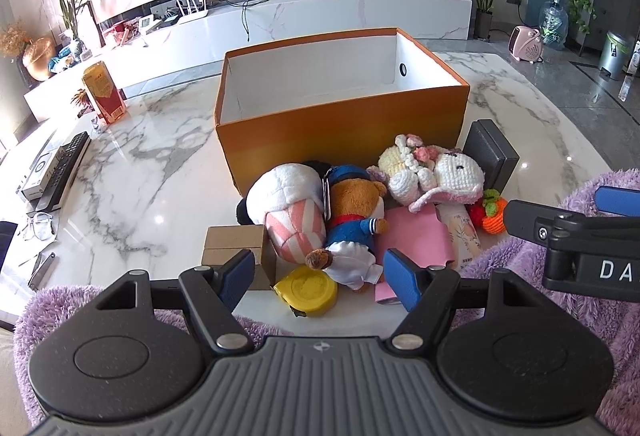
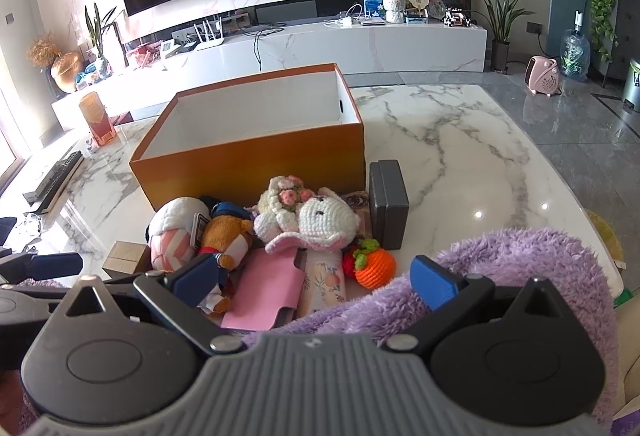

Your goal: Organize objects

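Nothing is being packed yet: both the left gripper (image 1: pixel 318 278) and right gripper (image 2: pixel 316 280) are hovering released over the toy pile (image 1: pixel 340 208), needing 1 pick for the empty orange box (image 1: pixel 340 124).

White letters "DA" are showing on the black body of the right gripper (image 1: pixel 576 224) at the right edge of the left wrist view; print on the red-and-yellow carton (image 1: pixel 103 92) is staying unreadable.

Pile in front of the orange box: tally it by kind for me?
Plush toys: 2, striped plush, sailor bear
Crochet toys: 2, white doll, orange fruit
Boxes: 2, cardboard, grey
Tape measure: 1
Pink case: 1
Floral tube: 1
Total: 9
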